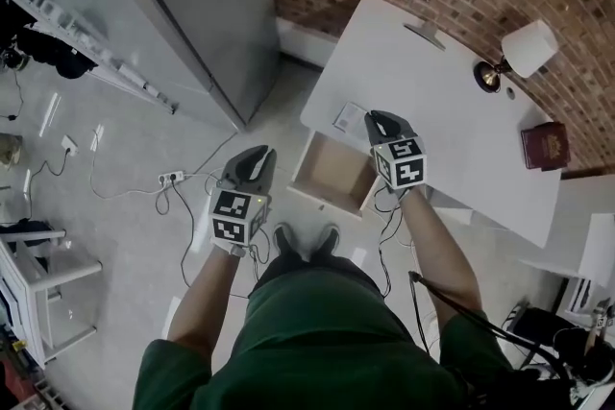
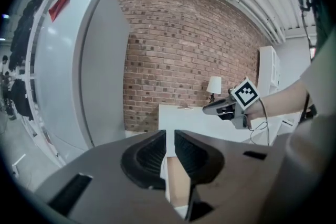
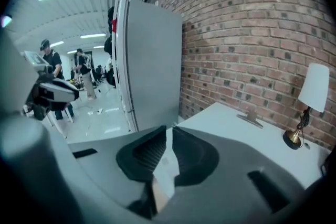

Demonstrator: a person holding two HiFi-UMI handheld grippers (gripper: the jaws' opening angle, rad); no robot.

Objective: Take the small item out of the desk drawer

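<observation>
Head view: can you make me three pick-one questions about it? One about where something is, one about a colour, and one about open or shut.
1. Where is the red book?
A. on the floor
B. on the desk
C. in the drawer

2. What colour is the lamp shade?
A. white
B. green
C. black

3. How is the drawer?
A. pushed in all the way
B. taken out and lying upside down
C. pulled out

Answers:
1 B: the book lies on the white desk, near its right end.
2 A: the shade is plain white against the brick wall.
3 C: the drawer sticks out from the desk and you can see its brown bottom.
</observation>
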